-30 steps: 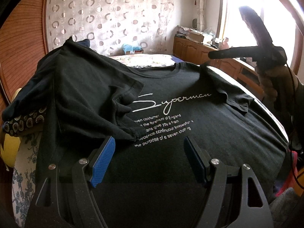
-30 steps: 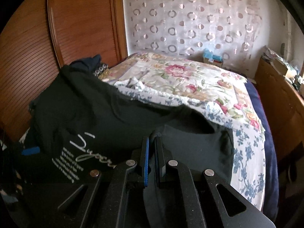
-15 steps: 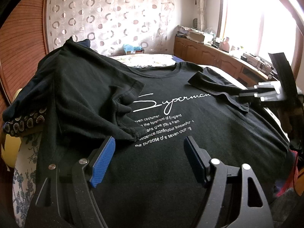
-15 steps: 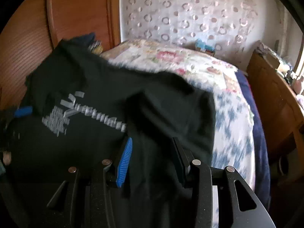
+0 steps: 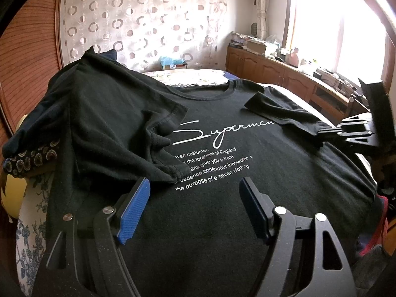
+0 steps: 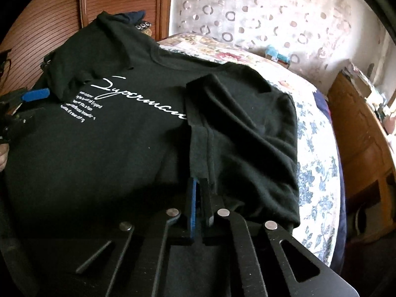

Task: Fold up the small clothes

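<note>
The black cotton T-shirt with white script lettering [image 5: 222, 198] lies print-up across the floral quilted bed [image 6: 319, 133], filling the centre of both views; its two short sleeves are already turned inward over the chest, one at centre left of the left wrist view, the other at centre right. The right gripper [image 6: 200, 198] is clenched on that second sleeve's hem [image 6: 199, 153] at lower centre of its own view; the left gripper [image 5: 194, 198] hangs released above the lower print. By judgement the body folds remain.
</note>
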A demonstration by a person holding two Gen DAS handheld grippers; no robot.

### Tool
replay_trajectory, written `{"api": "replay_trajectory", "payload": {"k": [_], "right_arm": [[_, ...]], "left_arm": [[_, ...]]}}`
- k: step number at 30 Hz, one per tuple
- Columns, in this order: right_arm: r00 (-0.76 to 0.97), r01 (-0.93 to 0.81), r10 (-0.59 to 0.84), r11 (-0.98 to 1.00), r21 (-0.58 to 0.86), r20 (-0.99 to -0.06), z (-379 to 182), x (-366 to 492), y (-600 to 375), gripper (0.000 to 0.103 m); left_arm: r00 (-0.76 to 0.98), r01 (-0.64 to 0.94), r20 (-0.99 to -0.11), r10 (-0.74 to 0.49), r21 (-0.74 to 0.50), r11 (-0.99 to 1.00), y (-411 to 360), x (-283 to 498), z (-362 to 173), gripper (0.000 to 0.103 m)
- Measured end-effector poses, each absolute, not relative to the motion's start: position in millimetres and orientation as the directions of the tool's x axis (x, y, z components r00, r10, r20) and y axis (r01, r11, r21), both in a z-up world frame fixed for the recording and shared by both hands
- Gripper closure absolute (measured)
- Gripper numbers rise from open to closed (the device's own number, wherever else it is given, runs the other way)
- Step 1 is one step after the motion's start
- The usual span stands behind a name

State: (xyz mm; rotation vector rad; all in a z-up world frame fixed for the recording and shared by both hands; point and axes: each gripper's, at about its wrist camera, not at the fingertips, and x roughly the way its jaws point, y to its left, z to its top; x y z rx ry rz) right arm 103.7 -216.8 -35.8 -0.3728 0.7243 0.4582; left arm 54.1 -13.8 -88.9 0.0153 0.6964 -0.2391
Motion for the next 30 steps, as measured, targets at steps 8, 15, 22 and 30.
{"api": "replay_trajectory", "payload": {"k": [8, 15, 22, 30], "right_arm": [[0.631, -0.562, 0.330, 0.818, -0.121, -0.702, -33, 84, -218, 0.101], [0.643, -0.547, 0.345, 0.832, -0.094, -0.683, -27, 92, -223, 0.085], [0.641, -0.580, 0.398, 0.811, -0.075, -0.656, -16, 135, -193, 0.077], [0.626, -0.542, 0.351, 0.838, -0.064, -0.697, -34, 210, -156, 0.077]], "left_arm": [[0.740, 0.223, -0.637, -0.215, -0.068, 0.972, -14, 54, -89, 0.028], [0.744, 0.224, -0.632, -0.219, -0.073, 0.972, -11, 54, -85, 0.028], [0.790, 0.192, -0.588, -0.172, -0.030, 0.981, 7, 61, -56, 0.028], [0.822, 0.142, -0.555, -0.126, -0.014, 0.990, 40, 86, -27, 0.028]]}}
